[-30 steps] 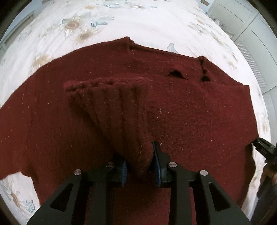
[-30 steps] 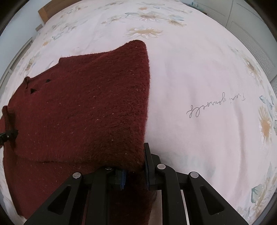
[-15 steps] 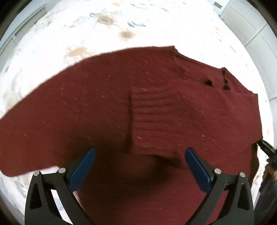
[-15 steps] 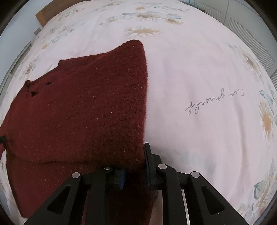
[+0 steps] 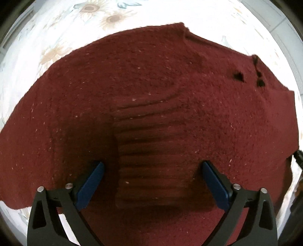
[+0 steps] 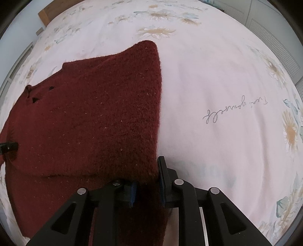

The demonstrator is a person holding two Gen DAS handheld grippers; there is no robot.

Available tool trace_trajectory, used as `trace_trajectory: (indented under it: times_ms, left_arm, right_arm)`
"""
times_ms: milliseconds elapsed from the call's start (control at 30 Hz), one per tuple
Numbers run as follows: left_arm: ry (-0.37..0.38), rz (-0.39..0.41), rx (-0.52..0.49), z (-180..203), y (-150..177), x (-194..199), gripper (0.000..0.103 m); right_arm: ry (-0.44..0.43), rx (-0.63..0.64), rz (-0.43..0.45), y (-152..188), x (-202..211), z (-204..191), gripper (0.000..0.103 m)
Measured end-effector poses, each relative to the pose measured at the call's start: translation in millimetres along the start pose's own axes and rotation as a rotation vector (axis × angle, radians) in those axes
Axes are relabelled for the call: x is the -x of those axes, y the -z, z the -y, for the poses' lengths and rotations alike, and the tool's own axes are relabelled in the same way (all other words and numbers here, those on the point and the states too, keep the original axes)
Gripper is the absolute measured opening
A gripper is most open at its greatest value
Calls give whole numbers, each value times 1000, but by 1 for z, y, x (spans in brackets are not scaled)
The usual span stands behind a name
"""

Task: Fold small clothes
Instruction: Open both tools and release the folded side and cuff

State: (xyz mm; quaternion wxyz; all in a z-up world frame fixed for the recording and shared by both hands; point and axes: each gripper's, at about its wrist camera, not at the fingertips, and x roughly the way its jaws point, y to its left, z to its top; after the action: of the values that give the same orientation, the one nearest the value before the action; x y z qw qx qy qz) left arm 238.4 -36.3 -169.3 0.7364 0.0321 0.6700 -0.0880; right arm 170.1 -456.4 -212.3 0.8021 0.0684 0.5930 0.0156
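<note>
A dark red knitted sweater (image 5: 151, 90) lies spread on a white flowered bedsheet (image 5: 47, 43). Its ribbed sleeve cuff (image 5: 151, 160) lies folded onto the body, between my left fingers. My left gripper (image 5: 151, 181) is open and empty just above the cuff. In the right wrist view the sweater (image 6: 90, 121) has its right side folded over. My right gripper (image 6: 147, 187) is shut on the sweater's edge near the bottom. The tip of the right gripper shows at the left view's right edge (image 5: 299, 159).
The bedsheet (image 6: 217, 85) stretches to the right of the sweater, with handwritten script (image 6: 234, 109) and daisy prints. White cupboard doors (image 6: 274, 22) stand beyond the bed at the upper right. A wooden headboard corner (image 6: 45, 13) shows at the upper left.
My left gripper has opened and let go of the sleeve, which now lies flat on the sweater body. The right gripper has stayed shut on the sweater's edge, barely moving.
</note>
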Motion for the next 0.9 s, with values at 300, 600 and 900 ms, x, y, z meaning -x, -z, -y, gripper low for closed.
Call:
trace_trajectory:
  times_ms: [300,600,900]
  left_arm:
    - [-52,113,-109,26,3,26,25]
    - [-81,116,-70,21,5,2,25]
    - [-149,132,-84,31,2,-3,49]
  right_arm:
    - [24,-9,24,3,6,-6,20]
    - [39,15,14,7,3,-17,25]
    - [130,90,-36,5,8,-24,73]
